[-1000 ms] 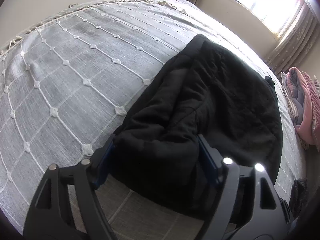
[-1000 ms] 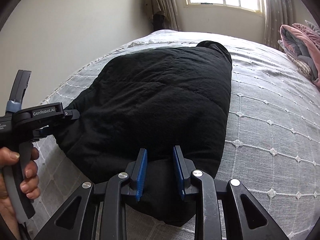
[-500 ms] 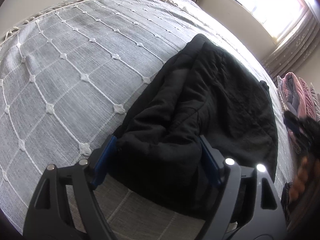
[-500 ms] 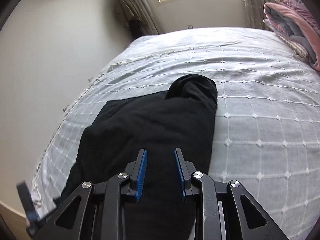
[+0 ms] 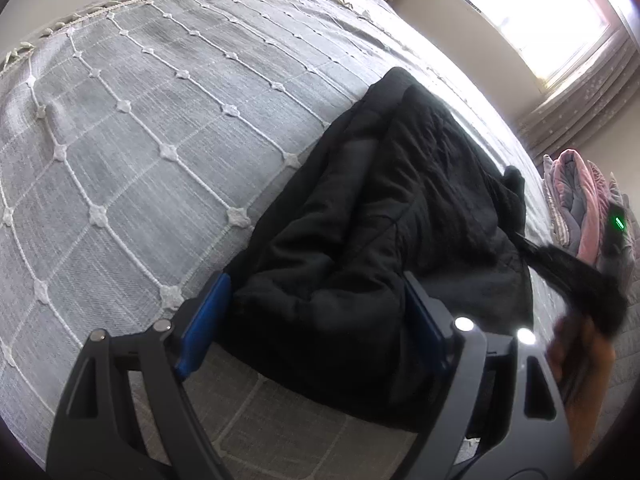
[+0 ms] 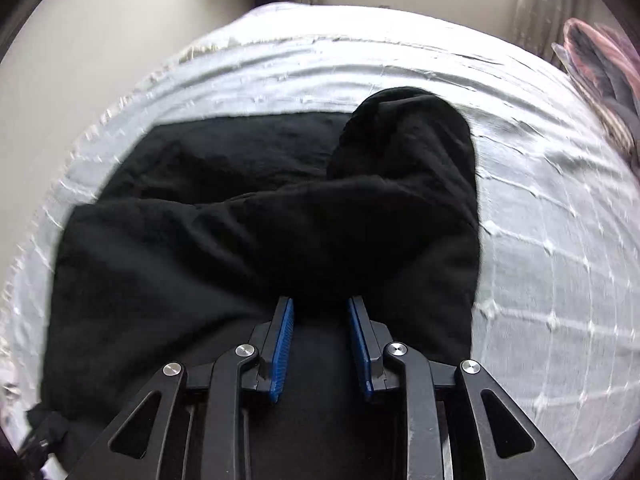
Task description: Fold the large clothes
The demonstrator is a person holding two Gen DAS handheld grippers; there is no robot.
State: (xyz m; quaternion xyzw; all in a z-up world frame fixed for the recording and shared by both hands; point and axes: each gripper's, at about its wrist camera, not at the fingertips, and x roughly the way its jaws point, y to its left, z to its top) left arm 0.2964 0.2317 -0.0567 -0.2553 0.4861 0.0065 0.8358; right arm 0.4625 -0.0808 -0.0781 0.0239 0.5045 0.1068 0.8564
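A black padded jacket lies on the grey bedspread, partly folded. My left gripper straddles its thick near end. The jaws are opening, and the puffy cloth between them only brushes the blue pads. In the right wrist view my right gripper is shut on a fold of the jacket, which it holds over the rest of the garment. A bunched end sits at the far side. At the right edge of the left wrist view a hand and the blurred right gripper show.
The bedspread has white diamond stitching and extends wide to the left of the jacket. A pink and grey folded blanket pile rests at the bed's far right. A bright window with curtains stands behind, with walls close around the bed.
My right gripper has swept across the bed with the jacket fold in it, and it has come into the left wrist view at the right. The left jaws have spread slightly.
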